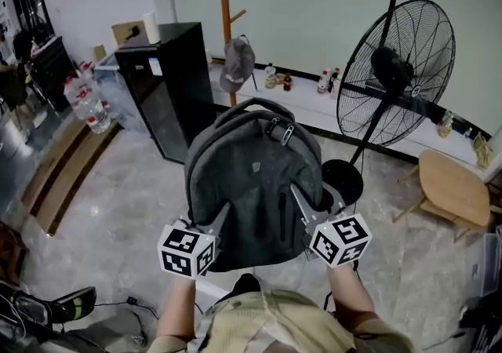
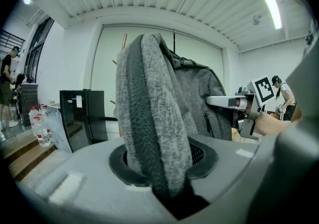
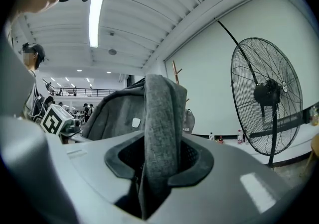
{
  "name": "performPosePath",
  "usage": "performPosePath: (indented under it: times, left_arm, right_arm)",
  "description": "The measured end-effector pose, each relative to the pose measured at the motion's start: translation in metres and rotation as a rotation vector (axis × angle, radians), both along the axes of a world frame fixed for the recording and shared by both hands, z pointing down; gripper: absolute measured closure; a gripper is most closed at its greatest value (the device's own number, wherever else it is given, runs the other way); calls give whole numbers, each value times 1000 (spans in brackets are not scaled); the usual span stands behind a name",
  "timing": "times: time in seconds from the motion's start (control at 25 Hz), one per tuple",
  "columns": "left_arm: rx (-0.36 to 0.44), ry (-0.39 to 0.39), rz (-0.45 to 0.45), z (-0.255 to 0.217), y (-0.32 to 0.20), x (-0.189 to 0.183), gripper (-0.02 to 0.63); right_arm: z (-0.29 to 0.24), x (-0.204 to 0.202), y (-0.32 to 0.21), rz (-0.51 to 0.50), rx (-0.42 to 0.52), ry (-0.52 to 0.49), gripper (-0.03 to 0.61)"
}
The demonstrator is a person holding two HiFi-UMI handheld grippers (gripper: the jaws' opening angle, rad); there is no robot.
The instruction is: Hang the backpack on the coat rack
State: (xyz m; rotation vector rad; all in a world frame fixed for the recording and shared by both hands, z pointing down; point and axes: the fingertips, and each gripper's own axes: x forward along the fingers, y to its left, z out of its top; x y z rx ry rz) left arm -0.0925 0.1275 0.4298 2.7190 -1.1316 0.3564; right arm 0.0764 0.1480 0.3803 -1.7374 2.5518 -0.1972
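Both tongs, left (image 1: 223, 216) and right (image 1: 299, 199), clamp the grey fabric backpack (image 1: 252, 187) before the wooden coat rack (image 1: 225, 10).

Backpack (image 1: 251, 179) matt grey woven cloth; coat rack (image 1: 225, 6) wood.

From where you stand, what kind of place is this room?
Probably a large workshop-like hall, not a home: a big industrial pedestal fan stands by the wall, the high ribbed ceiling carries strip lights, and a railed upper gallery shows far behind.
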Motion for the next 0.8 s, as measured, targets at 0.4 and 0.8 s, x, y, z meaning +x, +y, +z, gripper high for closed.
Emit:
performPosePath:
  times: [0.4,0.8]
  left_arm:
    - [13,23,-17,-14,-81,-4,483]
    - [24,13,-59,-24,-150,-30,483]
  right_arm:
    - [-14,-2,-89,-17,16,17,446]
    - [-22,-27,-167,-65,24,19,446]
